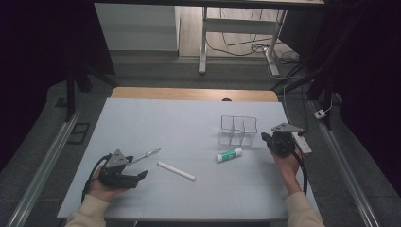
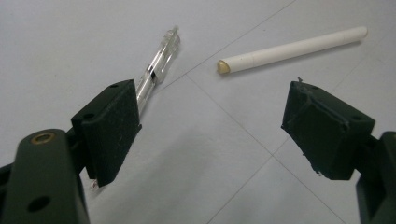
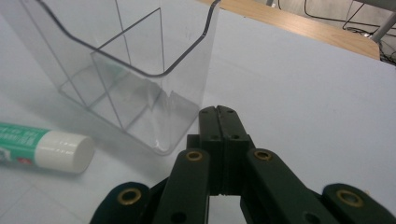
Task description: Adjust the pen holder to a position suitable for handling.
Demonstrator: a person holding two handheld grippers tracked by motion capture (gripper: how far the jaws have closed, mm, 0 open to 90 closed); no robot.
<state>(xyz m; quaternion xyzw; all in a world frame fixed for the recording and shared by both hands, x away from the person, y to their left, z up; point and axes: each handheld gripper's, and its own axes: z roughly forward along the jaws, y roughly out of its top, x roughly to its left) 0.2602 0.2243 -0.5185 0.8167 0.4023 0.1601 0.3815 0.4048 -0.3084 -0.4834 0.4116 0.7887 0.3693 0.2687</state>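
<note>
Pale blue table [image 1: 189, 123] | wooden far edge [image 1: 194, 93] | grey floor [image 1: 156, 71]

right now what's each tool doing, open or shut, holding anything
Left tool: open, holding nothing; a clear pen lies by one jaw.
Right tool: shut, holding nothing, beside the clear box.

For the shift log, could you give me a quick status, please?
Left gripper open beside clear pen. Right gripper shut, empty, near clear organizer. Nothing blocking.

Dim room, lit table

High view's edges fall black; close views are soft, with glare on the clear box [image 3: 140, 60].
</note>
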